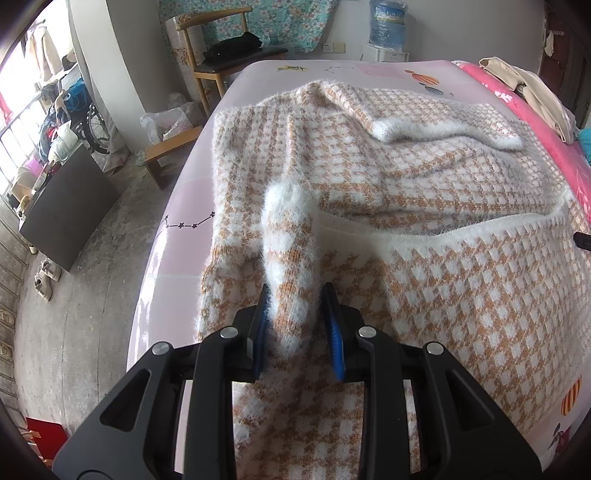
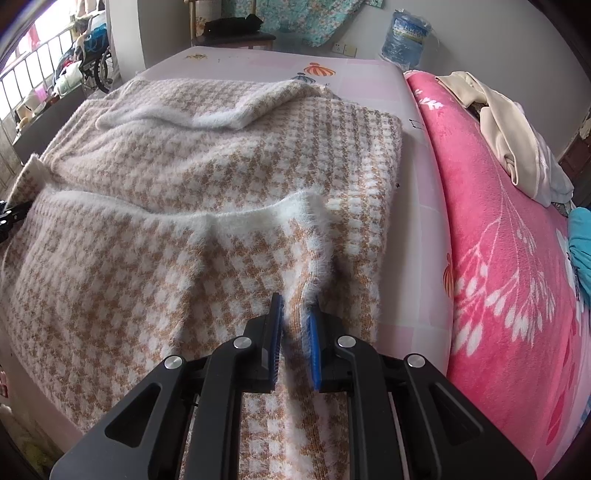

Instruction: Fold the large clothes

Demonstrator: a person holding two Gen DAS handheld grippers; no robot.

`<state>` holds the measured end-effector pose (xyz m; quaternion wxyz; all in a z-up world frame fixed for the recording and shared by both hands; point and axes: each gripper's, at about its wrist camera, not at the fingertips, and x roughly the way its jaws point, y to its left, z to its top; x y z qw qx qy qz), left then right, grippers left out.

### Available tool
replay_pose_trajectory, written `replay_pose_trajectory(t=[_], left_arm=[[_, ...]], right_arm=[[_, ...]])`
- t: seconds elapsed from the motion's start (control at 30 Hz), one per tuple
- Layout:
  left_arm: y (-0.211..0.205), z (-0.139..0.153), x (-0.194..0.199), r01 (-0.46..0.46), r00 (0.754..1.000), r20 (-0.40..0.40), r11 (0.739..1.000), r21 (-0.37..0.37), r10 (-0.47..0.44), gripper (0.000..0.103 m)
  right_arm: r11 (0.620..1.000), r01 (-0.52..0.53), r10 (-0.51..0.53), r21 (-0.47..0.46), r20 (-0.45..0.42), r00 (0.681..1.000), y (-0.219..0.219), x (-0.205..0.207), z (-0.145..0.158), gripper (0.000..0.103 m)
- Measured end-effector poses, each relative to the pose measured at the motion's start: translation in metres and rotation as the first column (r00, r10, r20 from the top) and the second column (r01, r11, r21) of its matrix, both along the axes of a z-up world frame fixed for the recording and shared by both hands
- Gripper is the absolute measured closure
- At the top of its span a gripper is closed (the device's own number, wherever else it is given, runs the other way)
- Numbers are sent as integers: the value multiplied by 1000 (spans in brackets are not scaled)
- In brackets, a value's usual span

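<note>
A fuzzy orange-and-white checked sweater (image 1: 424, 177) lies spread on the pink bed sheet (image 1: 184, 206), its sleeves folded over the body. My left gripper (image 1: 295, 295) is shut on a bunched ridge of the sweater's near left edge. My right gripper (image 2: 295, 304) is shut on a pinched fold at the sweater's near right edge (image 2: 310, 229), just below the white ribbed hem. The lifted near part lies folded over the body. The sweater also shows in the right wrist view (image 2: 221, 147). A tip of the other gripper shows at the left edge (image 2: 9, 218).
A pink flowered blanket (image 2: 498, 258) with a beige garment (image 2: 517, 147) on it lies to the right. A wooden chair (image 1: 221, 55) with black cloth and a water bottle (image 1: 386, 26) stand beyond the bed. A dark box (image 1: 66, 206) and shoes (image 1: 46, 280) are on the floor at left.
</note>
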<state>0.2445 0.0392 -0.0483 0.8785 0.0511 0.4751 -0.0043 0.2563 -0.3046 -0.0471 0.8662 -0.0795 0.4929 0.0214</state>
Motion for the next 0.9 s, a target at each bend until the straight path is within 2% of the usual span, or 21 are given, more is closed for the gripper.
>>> replay_pose_trajectory(t=[0.9], left_arm=[[0,1,0,1,1000,0,1000,2,-1,76]], right_arm=[[1000,-2,2,-26,1,1000,3,1,0,90]])
